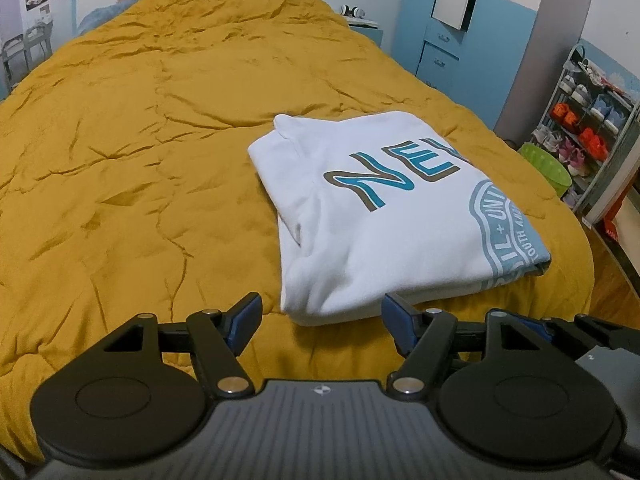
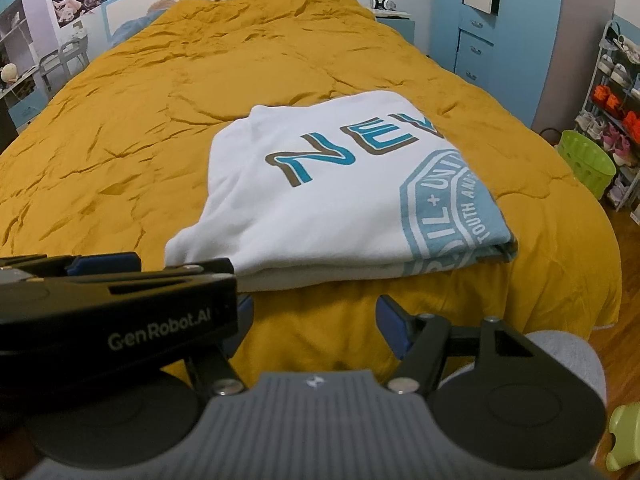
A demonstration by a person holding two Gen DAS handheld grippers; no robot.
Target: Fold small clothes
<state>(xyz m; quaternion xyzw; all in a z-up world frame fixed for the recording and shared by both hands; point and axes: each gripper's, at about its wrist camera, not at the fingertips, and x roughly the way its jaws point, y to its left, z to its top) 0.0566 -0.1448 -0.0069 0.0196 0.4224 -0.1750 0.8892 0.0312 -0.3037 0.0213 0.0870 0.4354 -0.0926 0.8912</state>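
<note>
A white shirt (image 1: 384,216) with blue and brown lettering lies folded into a compact rectangle on the mustard bedspread (image 1: 140,160), near the bed's right front corner. It also shows in the right wrist view (image 2: 328,204). My left gripper (image 1: 322,320) is open and empty, hovering just short of the shirt's near edge. My right gripper (image 2: 312,320) is open and empty, a little in front of and below the shirt's near edge. The left gripper's body (image 2: 116,300) crosses the right wrist view at the left and hides the right gripper's left finger.
The bedspread (image 2: 160,120) stretches wide to the left and back. To the right stand a green basket (image 2: 586,160), a shoe rack (image 2: 616,100) and blue cabinets (image 1: 436,52). The bed's right edge drops to a wooden floor (image 1: 616,280).
</note>
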